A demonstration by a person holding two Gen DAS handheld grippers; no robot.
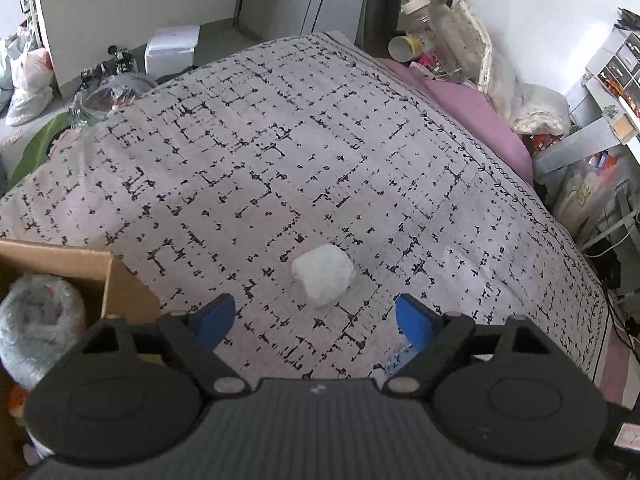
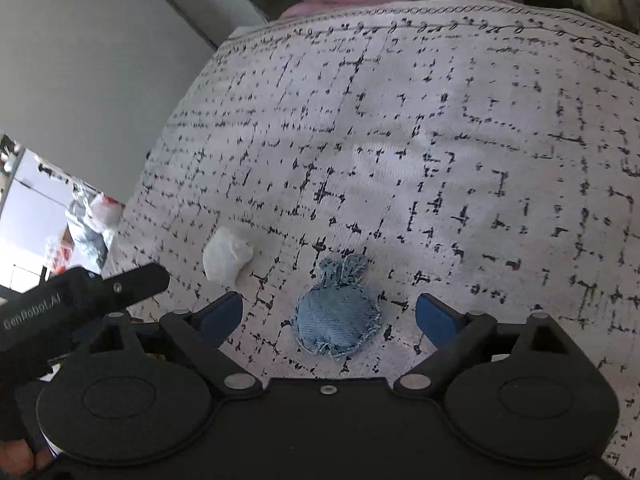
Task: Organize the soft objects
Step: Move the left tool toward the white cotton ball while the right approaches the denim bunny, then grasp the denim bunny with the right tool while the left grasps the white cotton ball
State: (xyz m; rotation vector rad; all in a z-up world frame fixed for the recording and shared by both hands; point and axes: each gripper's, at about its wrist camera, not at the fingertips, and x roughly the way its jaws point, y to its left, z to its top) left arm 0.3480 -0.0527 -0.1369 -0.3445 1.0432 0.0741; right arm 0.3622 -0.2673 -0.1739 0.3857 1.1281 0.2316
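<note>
A white soft lump (image 1: 324,280) lies on the patterned bedspread (image 1: 280,152), just ahead of my open left gripper (image 1: 316,316), between the lines of its blue fingertips. It also shows in the right wrist view (image 2: 226,258), at the left. A blue denim apple-shaped pouch (image 2: 338,318) lies on the bedspread (image 2: 440,140) between the blue fingertips of my open right gripper (image 2: 330,316). Neither gripper touches anything. The left gripper's black body (image 2: 80,296) shows at the left edge of the right wrist view.
An open cardboard box (image 1: 80,276) with a clear plastic bag (image 1: 38,324) inside stands at the bed's near left. A pink pillow (image 1: 476,116), bottles and bags lie at the far right. Shelves and cables crowd the right side.
</note>
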